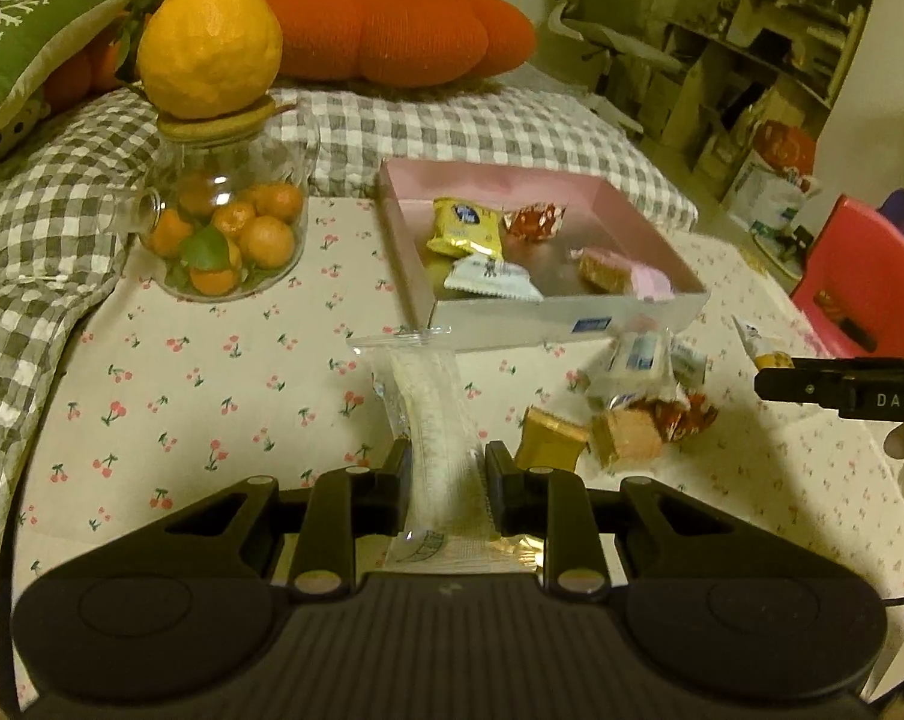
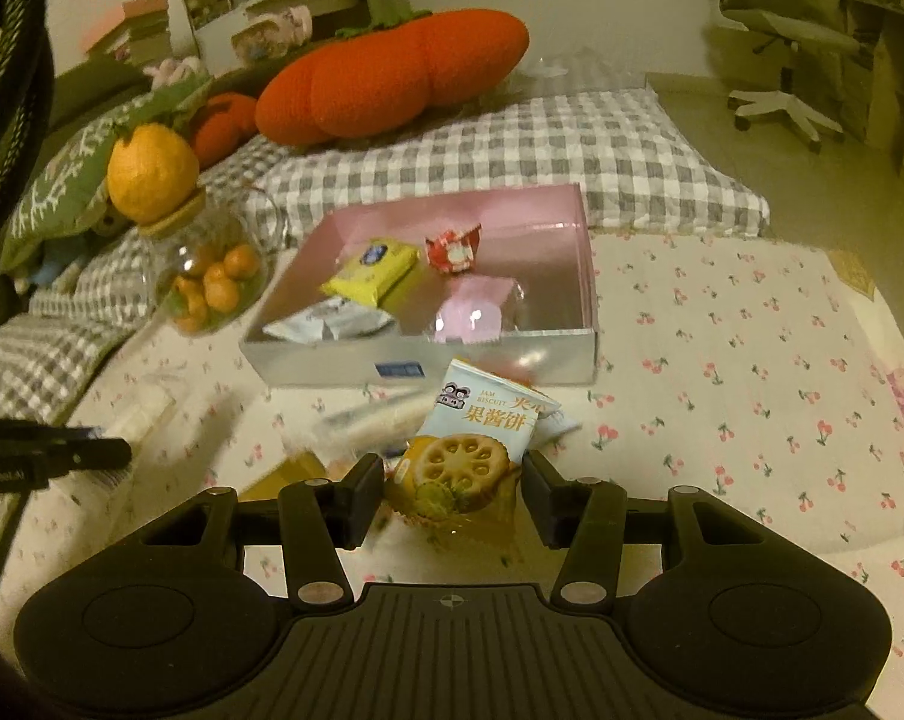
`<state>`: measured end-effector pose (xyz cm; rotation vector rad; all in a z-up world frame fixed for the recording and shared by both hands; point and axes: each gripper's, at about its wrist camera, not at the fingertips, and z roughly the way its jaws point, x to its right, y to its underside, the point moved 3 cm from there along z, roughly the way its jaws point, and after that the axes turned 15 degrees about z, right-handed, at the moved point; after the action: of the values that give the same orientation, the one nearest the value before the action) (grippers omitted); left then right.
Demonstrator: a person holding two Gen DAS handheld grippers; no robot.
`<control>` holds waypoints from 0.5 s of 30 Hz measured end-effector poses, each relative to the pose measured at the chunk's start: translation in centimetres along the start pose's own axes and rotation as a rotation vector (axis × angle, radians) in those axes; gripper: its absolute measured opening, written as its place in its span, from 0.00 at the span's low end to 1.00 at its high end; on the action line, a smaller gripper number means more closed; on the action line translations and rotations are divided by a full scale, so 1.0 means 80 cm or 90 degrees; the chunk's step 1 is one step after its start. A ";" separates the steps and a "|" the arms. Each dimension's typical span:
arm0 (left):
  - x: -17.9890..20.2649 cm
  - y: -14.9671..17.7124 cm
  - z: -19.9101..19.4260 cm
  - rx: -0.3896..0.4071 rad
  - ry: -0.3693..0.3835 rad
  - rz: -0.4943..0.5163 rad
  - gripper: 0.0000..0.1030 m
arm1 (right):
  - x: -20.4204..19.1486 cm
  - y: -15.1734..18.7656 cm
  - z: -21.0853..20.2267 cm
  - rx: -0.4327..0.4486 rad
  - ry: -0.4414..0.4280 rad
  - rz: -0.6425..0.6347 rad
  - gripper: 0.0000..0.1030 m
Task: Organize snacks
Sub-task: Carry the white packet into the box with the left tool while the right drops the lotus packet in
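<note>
the left gripper [image 1: 446, 468] is clamped on a clear packet [image 1: 431, 414] just short of the pink box [image 1: 572, 321]. the right gripper [image 2: 452, 480] has its jaws pressed on a biscuit packet [image 2: 470, 450] above the cherry-print cloth [image 2: 752, 390], near the box, which holds four snacks.

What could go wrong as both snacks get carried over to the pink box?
1. The left gripper pinches the clear rice-cracker packet near its lower end; the long free end could catch the pink box wall.
2. The jam biscuit packet sits between the right gripper fingers with visible gaps, so it may slip.
3. Both grippers head for the same box and could collide.
</note>
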<state>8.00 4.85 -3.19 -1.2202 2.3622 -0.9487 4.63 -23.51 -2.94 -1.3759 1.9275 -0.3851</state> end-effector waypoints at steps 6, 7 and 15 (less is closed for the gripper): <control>0.002 -0.018 0.006 0.020 0.002 -0.016 0.22 | -0.005 -0.022 0.003 0.016 -0.015 0.036 0.48; 0.002 -0.022 0.008 0.023 0.003 -0.021 0.22 | -0.005 -0.026 0.005 0.017 -0.017 0.044 0.48; 0.015 -0.060 0.041 0.053 0.035 -0.073 0.22 | 0.000 -0.057 0.031 0.034 -0.034 0.114 0.48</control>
<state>11.96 0.52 -2.26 -1.3257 2.2896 -1.1184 9.55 -24.84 -1.85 -1.1565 1.9635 -0.3081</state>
